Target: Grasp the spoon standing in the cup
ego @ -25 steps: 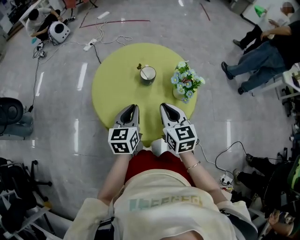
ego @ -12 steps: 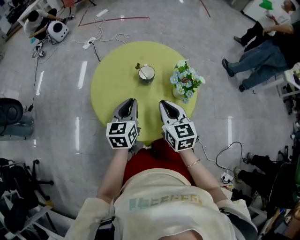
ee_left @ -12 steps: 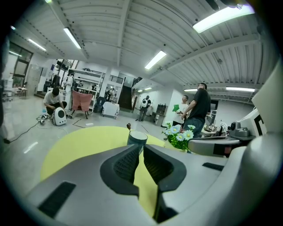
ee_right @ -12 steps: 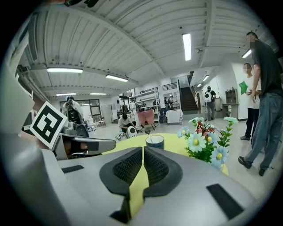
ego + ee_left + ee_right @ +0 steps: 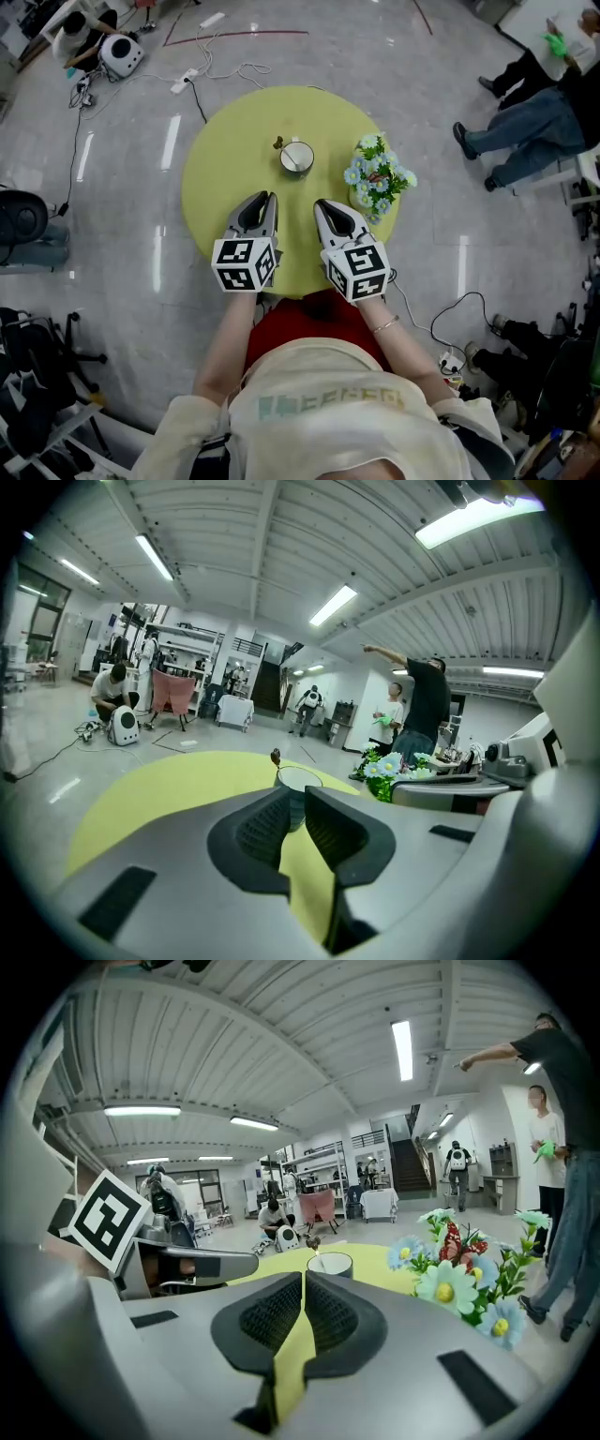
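Note:
A white cup (image 5: 296, 157) stands near the middle of the round yellow table (image 5: 225, 159). A spoon (image 5: 279, 143) stands in it, its dark ornate end leaning over the left rim. My left gripper (image 5: 265, 197) and right gripper (image 5: 321, 203) hover side by side over the table's near half, a short way from the cup, both shut and empty. In the left gripper view the cup (image 5: 300, 780) and spoon (image 5: 276, 757) lie straight beyond the left gripper (image 5: 296, 799). The right gripper view shows the cup (image 5: 330, 1263) and spoon (image 5: 313, 1244) just past the right gripper (image 5: 305, 1283).
A vase of blue and white flowers (image 5: 377, 175) stands on the table right of the cup, close to my right gripper; the same flowers (image 5: 459, 1269) fill the right gripper view's right side. Cables and seated people surround the table on the grey floor.
Both grippers have edged a little forward over the table toward the cup. Cup, spoon and flowers have not moved.

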A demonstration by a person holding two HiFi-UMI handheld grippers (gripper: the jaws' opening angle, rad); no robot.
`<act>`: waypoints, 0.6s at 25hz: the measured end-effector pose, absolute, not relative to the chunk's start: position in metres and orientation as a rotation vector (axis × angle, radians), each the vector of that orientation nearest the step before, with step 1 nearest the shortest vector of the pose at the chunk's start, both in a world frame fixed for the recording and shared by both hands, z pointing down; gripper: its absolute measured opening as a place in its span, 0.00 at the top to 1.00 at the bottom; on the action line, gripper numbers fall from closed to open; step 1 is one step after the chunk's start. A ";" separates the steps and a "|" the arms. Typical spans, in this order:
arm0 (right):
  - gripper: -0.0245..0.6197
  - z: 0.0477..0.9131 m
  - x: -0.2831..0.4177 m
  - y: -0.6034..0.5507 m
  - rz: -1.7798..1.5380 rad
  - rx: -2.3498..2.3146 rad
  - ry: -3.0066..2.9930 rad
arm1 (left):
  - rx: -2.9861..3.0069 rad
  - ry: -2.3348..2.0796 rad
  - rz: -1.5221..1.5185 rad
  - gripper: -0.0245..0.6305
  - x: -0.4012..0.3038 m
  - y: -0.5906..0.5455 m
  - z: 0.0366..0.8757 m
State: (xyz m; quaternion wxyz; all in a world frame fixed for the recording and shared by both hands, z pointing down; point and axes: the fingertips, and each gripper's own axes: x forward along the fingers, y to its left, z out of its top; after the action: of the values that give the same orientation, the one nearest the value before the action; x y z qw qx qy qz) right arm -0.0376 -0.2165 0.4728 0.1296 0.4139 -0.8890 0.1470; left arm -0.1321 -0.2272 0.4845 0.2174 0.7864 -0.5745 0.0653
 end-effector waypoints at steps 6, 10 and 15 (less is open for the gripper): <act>0.90 0.476 -0.048 -0.231 0.443 1.163 -2.590 | 2.162 -1.595 0.188 0.89 -0.136 -0.249 0.487; 0.90 0.482 -0.051 -0.240 0.457 1.143 -2.582 | 2.139 -1.595 0.188 0.89 -0.137 -0.262 0.491; 0.90 0.490 -0.056 -0.247 0.474 1.122 -2.565 | 2.119 -1.583 0.185 0.86 -0.140 -0.278 0.496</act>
State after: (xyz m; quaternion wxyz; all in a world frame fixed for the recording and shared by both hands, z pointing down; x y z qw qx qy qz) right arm -0.0558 -0.2468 0.4899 0.1507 0.3906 -0.8930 0.1651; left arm -0.1400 -0.2778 0.4960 0.2424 0.7753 -0.5793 0.0677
